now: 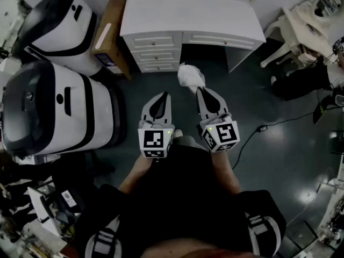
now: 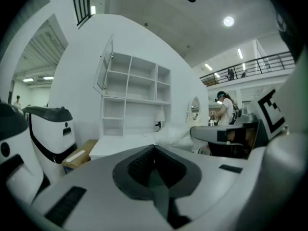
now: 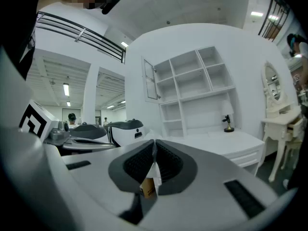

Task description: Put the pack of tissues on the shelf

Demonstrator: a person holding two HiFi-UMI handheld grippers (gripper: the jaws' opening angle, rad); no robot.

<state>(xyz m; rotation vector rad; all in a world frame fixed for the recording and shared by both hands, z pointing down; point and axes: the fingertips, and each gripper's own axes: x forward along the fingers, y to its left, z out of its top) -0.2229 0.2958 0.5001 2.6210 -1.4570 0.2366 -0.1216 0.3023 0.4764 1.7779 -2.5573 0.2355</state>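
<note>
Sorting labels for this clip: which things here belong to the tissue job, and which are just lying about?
Job: pack of tissues, right gripper shut on it, shelf.
Lying about: cardboard box, nearer white machine, farther white machine, chair.

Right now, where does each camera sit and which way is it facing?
Head view: on the person's head, looking steeply down at the left tongs, right tongs, forearms, dark floor and white desk.
Left gripper view: rides the left tongs, looking along their shut, empty jaws toward the shelf.
Right gripper view: rides the right tongs, shut on the pack of tissues, facing the shelf.
Shared: both gripper views show the shelf and desk.
</note>
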